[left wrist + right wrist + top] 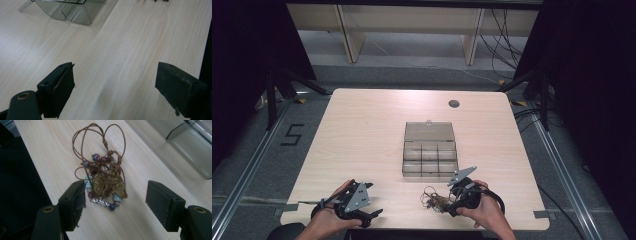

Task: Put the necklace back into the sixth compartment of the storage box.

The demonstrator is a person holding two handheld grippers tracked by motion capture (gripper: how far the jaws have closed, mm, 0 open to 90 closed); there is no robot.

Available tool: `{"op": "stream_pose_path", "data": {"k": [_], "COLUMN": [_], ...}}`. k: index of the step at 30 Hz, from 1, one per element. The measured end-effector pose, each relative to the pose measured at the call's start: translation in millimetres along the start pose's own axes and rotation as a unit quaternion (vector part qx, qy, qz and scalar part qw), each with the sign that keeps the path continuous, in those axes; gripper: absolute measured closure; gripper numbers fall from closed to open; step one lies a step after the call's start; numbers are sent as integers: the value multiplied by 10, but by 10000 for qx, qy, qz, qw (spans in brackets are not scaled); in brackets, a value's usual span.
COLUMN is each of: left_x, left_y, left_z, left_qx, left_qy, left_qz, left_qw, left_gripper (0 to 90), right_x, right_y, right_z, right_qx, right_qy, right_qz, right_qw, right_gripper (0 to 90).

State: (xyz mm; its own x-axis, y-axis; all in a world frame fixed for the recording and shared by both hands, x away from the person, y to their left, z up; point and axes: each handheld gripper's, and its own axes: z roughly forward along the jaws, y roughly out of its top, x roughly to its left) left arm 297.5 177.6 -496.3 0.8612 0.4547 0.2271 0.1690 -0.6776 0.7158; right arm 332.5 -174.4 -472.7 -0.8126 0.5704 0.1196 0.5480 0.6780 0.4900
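Black padded jaws of the right gripper [116, 195] are standing apart over the table's near edge, pressing on nothing; one pad is sitting just beside the necklace [105, 173] while the other is well clear of it. In the high view the right gripper [451, 205] is lying in the person's right hand [484, 210], close to the near right part of the table [362, 130], pointing toward the tangle. The necklace [434, 199] is lying on the wood as a loose heap: brown cord looping away from the jaws, a gold filigree pendant in the middle, and red, blue, pale turquoise and silver beads bunching around and under it. Farther toward the table's middle, a clear plastic compartment box [430, 159] is sitting with its lid [429, 131] folded open toward the far edge; its corner is showing at the upper right of the right gripper view [192, 147]. Over by the near left corner, the left gripper [374, 216] is resting in the left hand [327, 220], and its jaws are spreading wide over bare wood in the left gripper view [115, 85], holding nothing, with the box [67, 10] lying beyond them.
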Motion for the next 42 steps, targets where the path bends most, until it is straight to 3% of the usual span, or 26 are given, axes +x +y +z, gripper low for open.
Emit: {"op": "stream_pose_path", "data": {"k": [5,11,21,22,24,32,42], "left_x": [0,1,-1,1,3,10,11], "left_y": [-2,2,3,3,1,3,4], "left_z": [3,-8,-9,-10,-7,-14,-14], "left_qx": [-23,-16,-14,-17,-21,8,14], "left_qy": [-11,-13,-3,-18,-26,-11,-11], "left_qz": [-5,-15,-24,-11,-10,13,20], "left_qw": [10000,10000,10000,10000,10000,10000,10000], "left_gripper": [150,150,150,150,150,150,150], "right_x": [-14,-59,-86,-78,-89,-83,-121], "right_y": [34,84,110,118,128,152,142], "right_z": [44,124,156,160,180,210,218], "right_qx": [125,217,301,373,347,463,470], "right_qy": [43,200,240,211,273,319,493], "right_qz": [51,-67,-56,33,-72,-55,56], "right_qw": [9999,9995,9992,9991,9990,9984,9977], "right_gripper": [359,396,434,439,444,485,662]}}
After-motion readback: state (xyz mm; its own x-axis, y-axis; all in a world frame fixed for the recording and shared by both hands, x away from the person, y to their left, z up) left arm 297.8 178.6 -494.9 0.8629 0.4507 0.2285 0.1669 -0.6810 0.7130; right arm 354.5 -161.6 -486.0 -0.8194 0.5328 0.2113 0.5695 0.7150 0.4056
